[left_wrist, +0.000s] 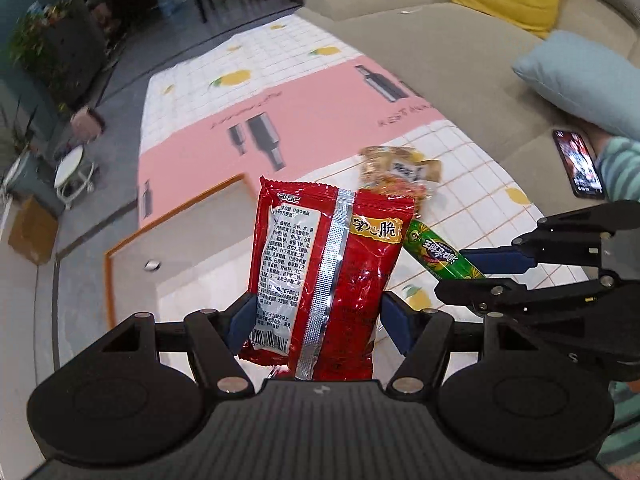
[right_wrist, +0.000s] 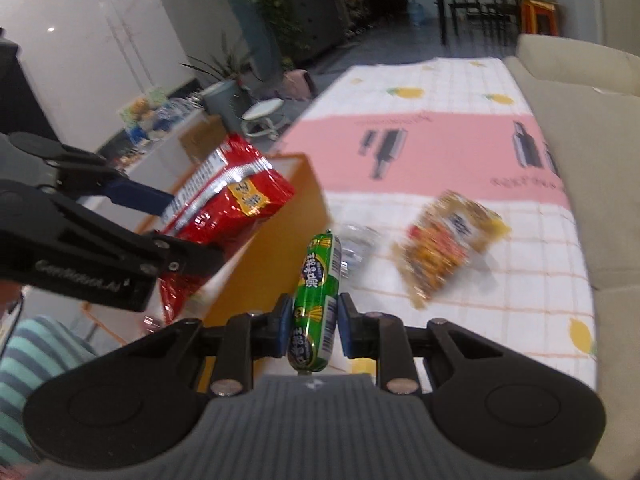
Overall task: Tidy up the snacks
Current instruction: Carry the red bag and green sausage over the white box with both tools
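Observation:
My left gripper is shut on a red snack bag and holds it upright over the edge of an orange-rimmed box. The bag also shows in the right wrist view. My right gripper is shut on a green sausage stick, also visible in the left wrist view, where the right gripper sits to the right of the bag. A yellow-orange snack packet lies on the tablecloth ahead; it also shows in the left wrist view.
A lemon-print and pink tablecloth covers the table. A beige sofa with yellow and blue cushions runs along the right. A phone lies on the sofa. A small clear wrapper lies near the sausage.

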Demonstrator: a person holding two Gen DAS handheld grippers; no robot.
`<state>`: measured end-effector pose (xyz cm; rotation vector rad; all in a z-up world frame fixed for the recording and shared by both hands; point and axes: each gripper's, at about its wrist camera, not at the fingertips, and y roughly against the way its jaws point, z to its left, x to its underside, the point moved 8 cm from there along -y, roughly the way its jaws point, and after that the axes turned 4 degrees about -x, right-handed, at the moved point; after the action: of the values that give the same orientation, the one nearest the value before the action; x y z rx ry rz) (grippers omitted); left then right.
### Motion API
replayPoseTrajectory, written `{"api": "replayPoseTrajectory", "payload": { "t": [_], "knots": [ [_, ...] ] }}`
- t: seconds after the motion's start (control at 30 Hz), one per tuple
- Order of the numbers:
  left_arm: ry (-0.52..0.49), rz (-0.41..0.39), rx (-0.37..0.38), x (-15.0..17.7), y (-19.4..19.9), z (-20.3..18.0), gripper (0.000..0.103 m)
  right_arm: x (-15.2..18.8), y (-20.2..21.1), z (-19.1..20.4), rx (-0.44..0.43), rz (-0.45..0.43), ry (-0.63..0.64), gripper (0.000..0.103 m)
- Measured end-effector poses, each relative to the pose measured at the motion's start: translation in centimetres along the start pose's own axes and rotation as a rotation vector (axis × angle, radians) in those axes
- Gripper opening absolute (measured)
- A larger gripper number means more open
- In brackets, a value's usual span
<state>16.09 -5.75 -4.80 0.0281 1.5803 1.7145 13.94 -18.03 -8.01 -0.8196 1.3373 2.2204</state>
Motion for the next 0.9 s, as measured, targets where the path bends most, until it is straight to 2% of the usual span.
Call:
{"api": "replayPoseTrajectory", "payload": {
  "t": [0.1, 0.27, 0.5, 0.73, 0.9],
  "knots": [
    [0.044, 0.035, 0.007, 0.8, 0.0, 2.3, 0.077, -1.1, -0.5, 2.3, -0.026, -0.006, 0.034, 0.021],
    [0.082, 0.104, -0.023, 2.6, -1.5, 6.1, 0.077, -2.7, -2.3, 5.9, -0.061, 0.008, 0.093, 0.021],
    [0.086, 0.204, -0.007, 5.3, -4.6, 9.0, 0.077, -4.2, -6.0, 8.6, -0.104, 0.064, 0.136, 0.021],
    [0.052, 0.268, -0.009, 6.9, -7.3, 9.9, 0.077, -3.7, -10.6, 9.9, -0.069, 0.156, 0.252, 0.021],
    [0.047, 0.309, -0.061, 7.4, -9.6, 11.2, 0.077, -3.0, -13.2, 10.2, -0.029, 0.223, 0.338, 0.02]
  ]
}}
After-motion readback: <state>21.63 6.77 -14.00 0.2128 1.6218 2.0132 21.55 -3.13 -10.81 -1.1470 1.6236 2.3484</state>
